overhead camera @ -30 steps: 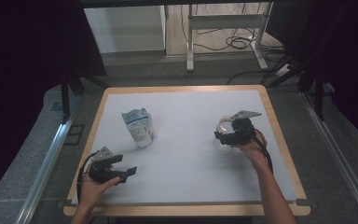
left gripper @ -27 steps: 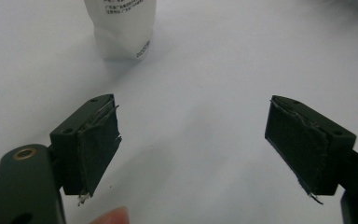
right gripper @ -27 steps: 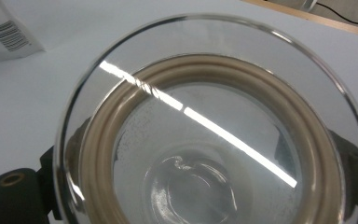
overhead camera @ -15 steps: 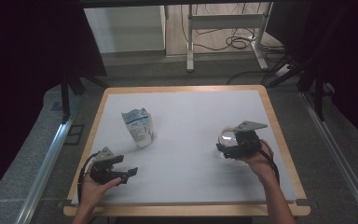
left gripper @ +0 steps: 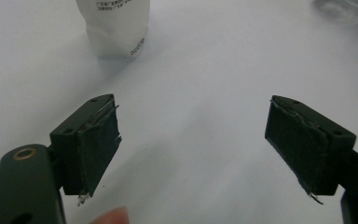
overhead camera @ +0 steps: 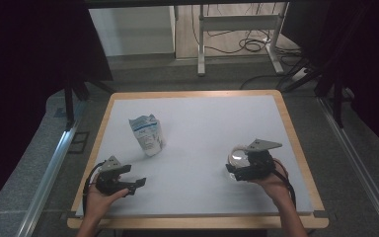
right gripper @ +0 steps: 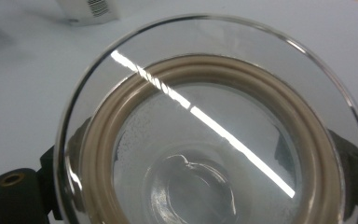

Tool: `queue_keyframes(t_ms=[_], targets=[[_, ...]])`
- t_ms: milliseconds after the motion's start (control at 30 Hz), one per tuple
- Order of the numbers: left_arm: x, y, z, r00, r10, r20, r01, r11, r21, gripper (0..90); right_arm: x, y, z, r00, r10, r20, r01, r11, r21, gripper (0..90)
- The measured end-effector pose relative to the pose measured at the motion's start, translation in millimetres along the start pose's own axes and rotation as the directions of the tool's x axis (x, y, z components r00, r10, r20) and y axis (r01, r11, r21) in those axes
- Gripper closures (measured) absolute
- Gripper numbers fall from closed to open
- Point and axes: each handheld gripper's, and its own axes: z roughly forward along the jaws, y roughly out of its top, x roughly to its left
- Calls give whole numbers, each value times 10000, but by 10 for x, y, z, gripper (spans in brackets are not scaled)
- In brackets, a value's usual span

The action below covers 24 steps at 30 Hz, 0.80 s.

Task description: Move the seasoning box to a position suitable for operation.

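On the table (overhead camera: 197, 106), near right: right gripper (overhead camera: 242, 170) holds a clear glass lid (overhead camera: 237, 157), person's hand (overhead camera: 271, 180) behind it.
Right gripper grip: jaws closed on the lid from both sides; dark jaw tips show through the glass at left and right in the right gripper view.
Lid detail: round, see-through, beige seal ring (right gripper: 121, 107) inside the rim, knob visible through the middle, bright light streak across it.
Lid position: right half of the white surface, toward the near edge, well apart from the pouch.
Left gripper (overhead camera: 128, 181): near left corner, held in the person's left hand (overhead camera: 101, 195), low over the surface.
Left gripper grip: jaws wide apart, nothing between them, bare table below.
Pouch (overhead camera: 147, 134): white and blue, standing upright, left of centre, beyond the left gripper; bottom of it at top of left gripper view.
Table edge: wooden frame around white top.
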Motion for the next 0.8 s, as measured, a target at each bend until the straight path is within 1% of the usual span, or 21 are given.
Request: queue_keyframes(t_ms=[200, 300, 333, 367, 433, 500, 600, 633, 667, 733, 800], targets=[[-18, -3, 14, 10000, 58, 18, -59, 10000, 59, 178, 132, -33, 88, 9992, -259, -311, 266, 9994, 219, 114], [-18, -4, 12, 10000, 56, 23, -56, 10000, 53, 177, 154, -55, 144, 9988, -467, -130, 472, 9980, 425, 114], [-18, -5, 9, 10000, 27, 19, -27, 10000, 47, 177, 150, -70, 167, 9989, -467, -90, 471, 9977, 489, 114], [-17, -6, 7, 10000, 10, 17, -10, 10000, 40, 177, 139, -83, 178, 9993, -355, -114, 359, 9987, 375, 114], [-10, -8, 4, 10000, 30, 8, -30, 10000, 39, 177, 132, -91, 173, 9994, -310, -151, 314, 9990, 302, 114], [-11, -8, 5, 10000, 22, 7, -23, 10000, 47, 177, 143, -94, 174, 9991, -419, -119, 423, 9987, 298, 113], [-27, -7, 18, 10000, 71, 19, -71, 9999, 74, 175, 150, -95, 174, 9989, -462, -85, 465, 9985, 277, 110], [-33, -6, 21, 10000, 75, 35, -76, 9999, 78, 175, 157, -101, 173, 9990, -452, 18, 452, 9988, 173, 96], [-37, -6, 23, 10000, 79, 37, -79, 9999, 86, 175, 167, -103, 173, 9986, -488, 183, 488, 9988, 7, 60], [-42, -5, 23, 9999, 94, 36, -95, 9999, 79, 174, 166, -86, 172, 9985, -517, 190, 516, 9987, 13, 28], [-41, -4, 19, 10000, 79, 43, -79, 9999, 68, 174, 153, -68, 134, 9992, -344, 198, 347, 9993, -162, 25]])
